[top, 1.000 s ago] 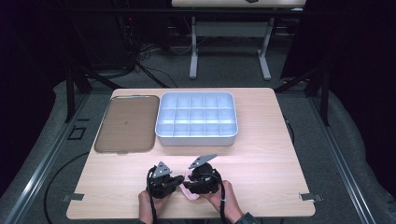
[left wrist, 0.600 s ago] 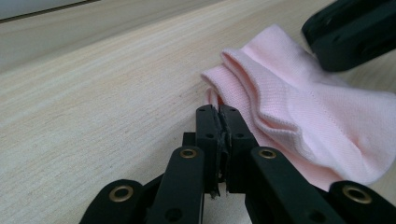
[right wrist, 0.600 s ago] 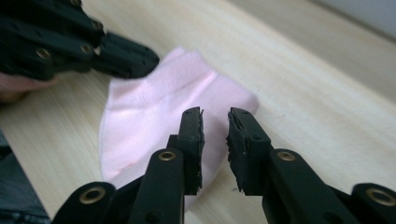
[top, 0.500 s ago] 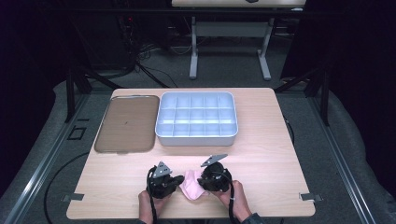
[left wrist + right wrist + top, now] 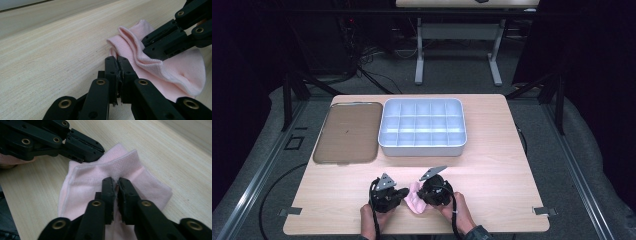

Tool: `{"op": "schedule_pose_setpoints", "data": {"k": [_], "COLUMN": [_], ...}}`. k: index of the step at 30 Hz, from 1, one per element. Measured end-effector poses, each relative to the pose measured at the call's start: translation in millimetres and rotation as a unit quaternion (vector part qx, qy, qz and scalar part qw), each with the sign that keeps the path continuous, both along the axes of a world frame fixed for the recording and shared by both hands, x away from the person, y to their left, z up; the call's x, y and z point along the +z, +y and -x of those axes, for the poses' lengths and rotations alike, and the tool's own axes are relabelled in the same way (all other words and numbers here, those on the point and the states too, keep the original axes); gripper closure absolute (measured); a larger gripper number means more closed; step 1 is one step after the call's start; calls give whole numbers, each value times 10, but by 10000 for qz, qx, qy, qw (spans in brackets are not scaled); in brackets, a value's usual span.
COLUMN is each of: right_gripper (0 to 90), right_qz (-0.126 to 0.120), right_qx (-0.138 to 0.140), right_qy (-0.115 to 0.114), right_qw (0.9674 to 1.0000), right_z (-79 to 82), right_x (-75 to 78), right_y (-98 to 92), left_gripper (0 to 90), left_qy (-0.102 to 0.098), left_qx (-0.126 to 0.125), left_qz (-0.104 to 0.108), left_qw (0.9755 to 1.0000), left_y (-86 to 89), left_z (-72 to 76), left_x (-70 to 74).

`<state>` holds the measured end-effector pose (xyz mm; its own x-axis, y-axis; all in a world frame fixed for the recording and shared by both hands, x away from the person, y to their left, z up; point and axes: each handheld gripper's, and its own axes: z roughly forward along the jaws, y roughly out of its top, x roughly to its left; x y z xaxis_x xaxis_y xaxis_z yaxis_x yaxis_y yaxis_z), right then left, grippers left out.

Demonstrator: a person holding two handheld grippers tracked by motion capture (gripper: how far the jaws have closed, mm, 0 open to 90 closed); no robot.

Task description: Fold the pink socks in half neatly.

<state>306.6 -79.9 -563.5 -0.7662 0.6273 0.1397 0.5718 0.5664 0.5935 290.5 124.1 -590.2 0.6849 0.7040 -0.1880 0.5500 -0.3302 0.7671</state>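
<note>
Small pale pink knitted sock (image 5: 414, 200), soft ribbed cotton, lies on the near edge of the light wood table, between the two hands. Fabric rumpled and folded over on itself; the ribbed cuff (image 5: 105, 171) stands up in a raised fold, its hemmed edge curling (image 5: 130, 40). The rest spreads flat, limp, on the wood.

From above, the pink sock (image 5: 414, 202) is mostly hidden between the left gripper (image 5: 401, 194) and the right gripper (image 5: 424, 194), so its shape cannot be told there. The person's forearms are cut off by the near edge. In the left gripper view the right gripper covers part of the sock's cuff. The grey tray's (image 5: 422, 148) compartments are too small to tell their contents. Another desk (image 5: 462, 4) far back is cut off at the top.
</note>
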Motion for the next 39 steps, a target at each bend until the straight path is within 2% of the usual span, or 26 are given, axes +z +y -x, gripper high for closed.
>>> {"op": "schedule_pose_setpoints", "data": {"k": [4, 8, 14, 20, 21, 30, 34, 36, 37, 39], "right_gripper": [896, 899, 898, 895, 892, 852, 666, 585, 556, 536], "right_qz": [79, -17, -133, 2, 111, 104, 120, 132, 88, 9], "right_qx": [46, 76, 183, 301, 344, 395, 424, 437, 420, 395], "right_qy": [-131, -285, -370, -321, -279, -254, -241, -332, -368, -425], "right_qw": [9999, 9996, 9991, 9990, 9990, 9988, 9987, 9984, 9984, 9983], "right_z": [23, 65, 115, 92, 75, 66, 69, 95, 106, 124], "right_x": [19, 63, 153, 121, 69, 29, 42, 73, 92, 142], "right_y": [20, 4, 3, 84, 125, 105, 93, 78, 64, 11], "left_gripper": [870, 869, 869, 869, 869, 854, 808, 792, 784, 763], "left_qy": [-2, 1, -3, -25, -25, -56, -52, -76, -74, -78], "left_qx": [2, 3, 5, -7, -5, 9, 48, 59, 106, 162], "left_qz": [-1, 4, 4, -1, -1, -29, 99, 145, 288, 354], "left_qw": [10000, 10000, 10000, 10000, 10000, 10000, 9999, 9998, 9995, 9992], "left_y": [-1, -2, -3, -3, -3, -5, 24, 34, 71, 92], "left_z": [1, 1, 1, 0, 0, 5, 12, 16, 22, 24], "left_x": [0, 0, -1, -2, -2, 1, 8, 15, 30, 36]}}
